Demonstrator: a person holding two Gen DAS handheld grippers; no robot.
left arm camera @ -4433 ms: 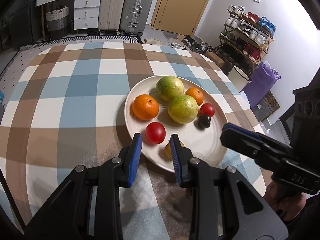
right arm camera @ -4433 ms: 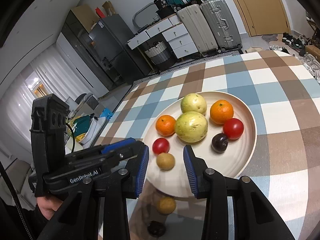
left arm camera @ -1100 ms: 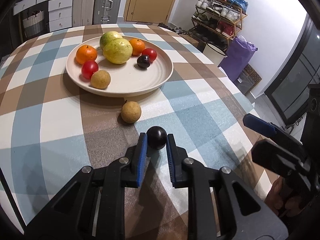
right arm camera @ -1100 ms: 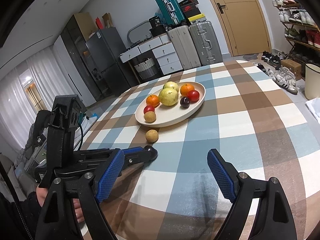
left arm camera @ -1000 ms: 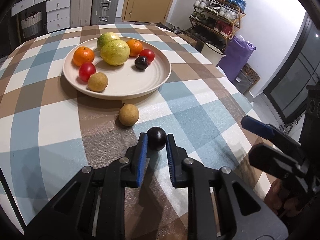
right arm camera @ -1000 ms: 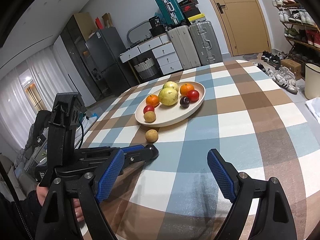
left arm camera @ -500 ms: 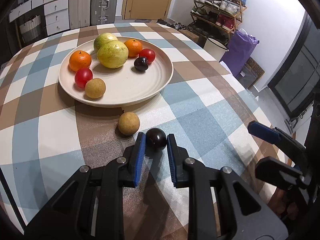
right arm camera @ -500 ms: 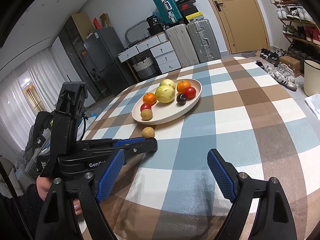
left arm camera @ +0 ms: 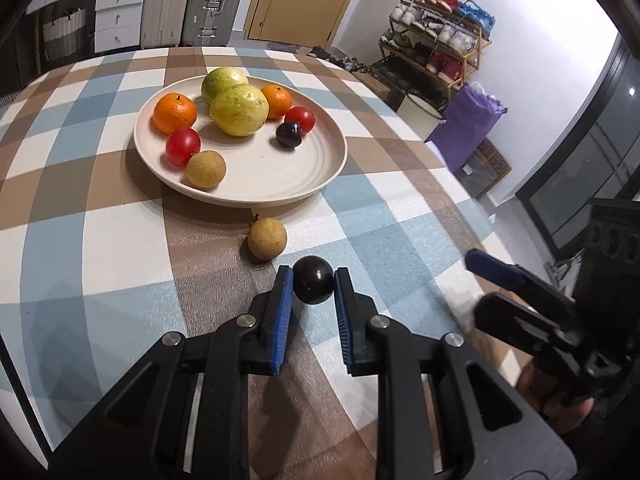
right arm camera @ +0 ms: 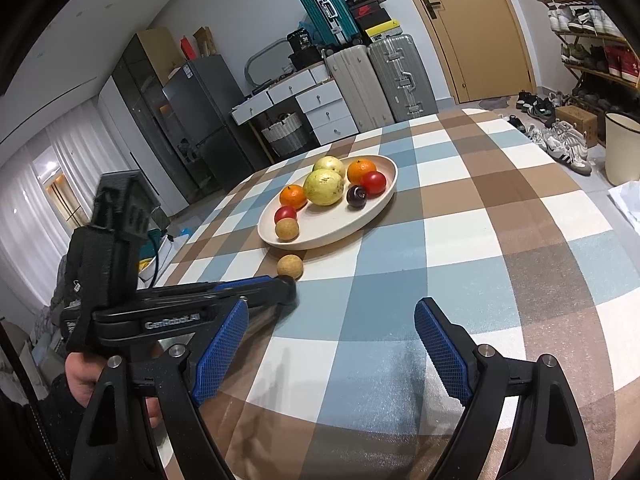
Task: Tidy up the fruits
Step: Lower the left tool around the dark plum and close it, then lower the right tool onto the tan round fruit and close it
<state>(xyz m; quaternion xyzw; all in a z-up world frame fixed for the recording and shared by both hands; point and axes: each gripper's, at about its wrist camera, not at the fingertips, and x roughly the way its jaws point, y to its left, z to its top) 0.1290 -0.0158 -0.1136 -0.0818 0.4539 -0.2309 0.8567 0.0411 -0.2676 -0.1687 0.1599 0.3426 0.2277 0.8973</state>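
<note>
Left tongs (left arm camera: pixel 314 285) clamped on a small dark round fruit (left arm camera: pixel 313 285), blue pads pressing both of its sides, just above the checked cloth of the worktop (left arm camera: pixel 100 240). Whether the fruit touches the cloth: cannot tell. Just beyond it, a tan round fruit (left arm camera: pixel 267 244) lying loose on the cloth, near the front rim of a cream plate (left arm camera: pixel 320 176).

On the plate: two large yellow-green fruits (left arm camera: pixel 239 109) touching at the middle back, an orange (left arm camera: pixel 175 113) to their left, a smaller orange (left arm camera: pixel 277 100) to their right, a red fruit (left arm camera: pixel 183 146) at front left with a second tan fruit (left arm camera: pixel 206 169) touching it, another red fruit (left arm camera: pixel 300 119) on the right beside a dark plum-like fruit (left arm camera: pixel 289 134).

Right tongs (right arm camera: pixel 332 344) spread wide with nothing between the blue pads, hovering over the near part of the cloth, well apart from the plate. Seen from there, left tongs reaching in from the left, held by a bare hand (right arm camera: pixel 80 380) in a dark sleeve.

In the background, suitcases (right arm camera: pixel 384 76), white drawers, a wooden door and a shoe rack (left arm camera: pixel 436 36).
</note>
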